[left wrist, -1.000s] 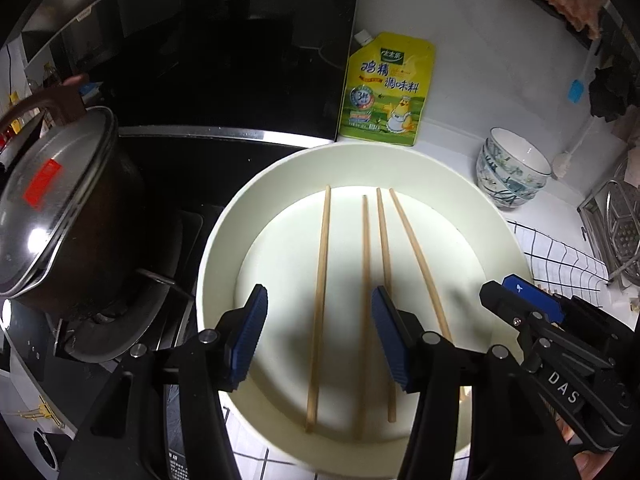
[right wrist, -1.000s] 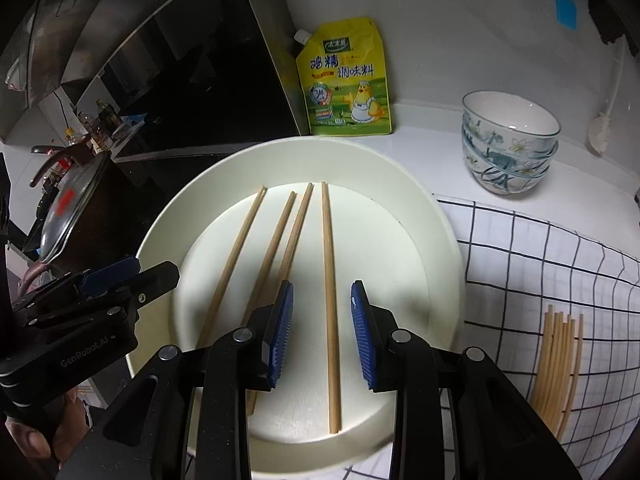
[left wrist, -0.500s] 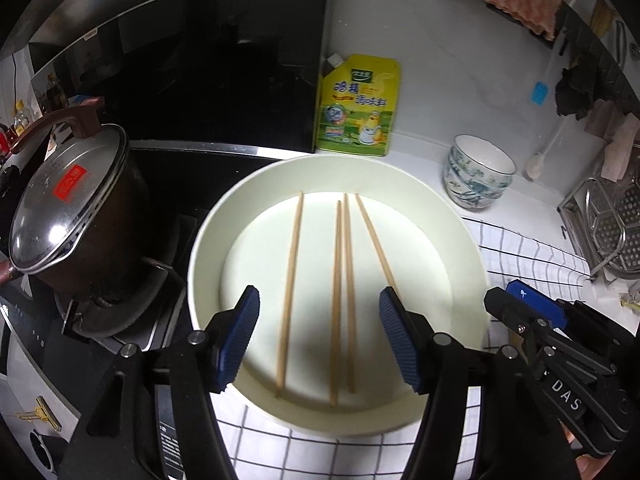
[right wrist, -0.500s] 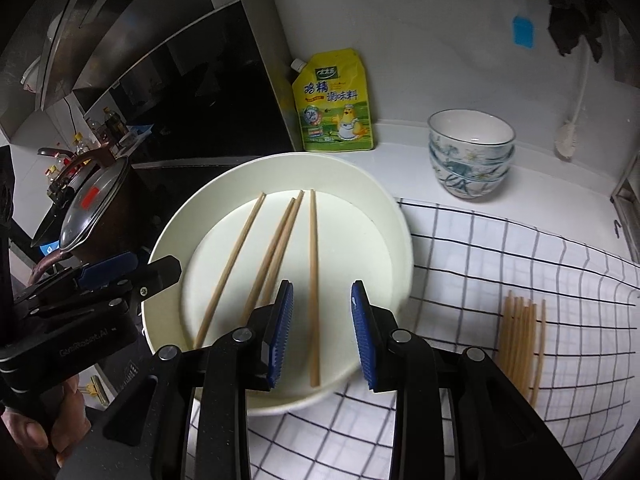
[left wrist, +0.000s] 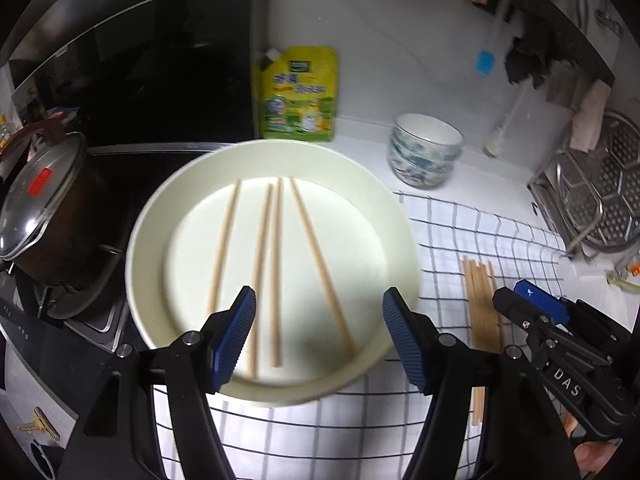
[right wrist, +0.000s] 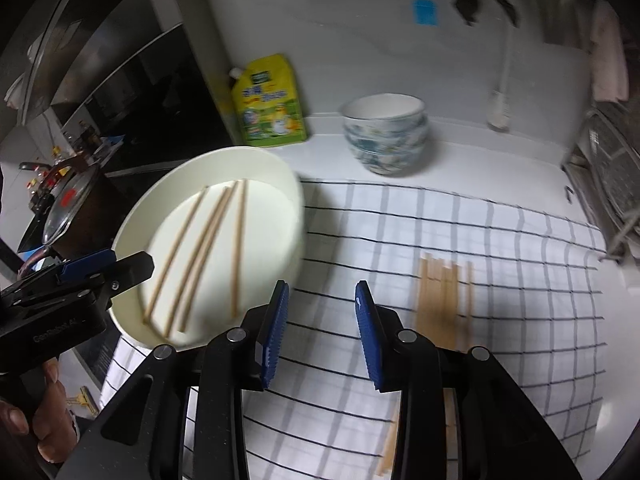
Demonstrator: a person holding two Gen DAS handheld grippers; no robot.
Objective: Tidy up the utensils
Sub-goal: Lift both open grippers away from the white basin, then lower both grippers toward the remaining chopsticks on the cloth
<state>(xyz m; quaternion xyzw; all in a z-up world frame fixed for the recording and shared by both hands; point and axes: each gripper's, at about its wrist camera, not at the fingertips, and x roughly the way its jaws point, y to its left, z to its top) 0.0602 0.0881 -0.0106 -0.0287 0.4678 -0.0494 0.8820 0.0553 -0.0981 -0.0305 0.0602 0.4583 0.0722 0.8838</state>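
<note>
At left, the left gripper (left wrist: 318, 336) hangs released over the plate (left wrist: 160, 216), where four chopsticks (left wrist: 276, 264) lie unsorted. Rightward, the right gripper (right wrist: 320, 334), released and empty, hovers beside the sorted bundle (right wrist: 440, 300) on the cloth (right wrist: 500, 240): task judged partly done.

The plate (left wrist: 148, 240) is cream-white, and the four chopsticks (left wrist: 276, 268) on it are pale tan wood, like the bundle of chopsticks (right wrist: 442, 300) on the cloth (right wrist: 500, 256), which is white with a thin black grid. The seasoning pouch (left wrist: 298, 94) is yellow-green with a green label. The stacked bowls (right wrist: 386, 140) are white with blue-green floral print. The pot lid (left wrist: 36, 196) is silvery with a red sticker. Both grippers are black with blue ribbed pads (right wrist: 276, 320).
</note>
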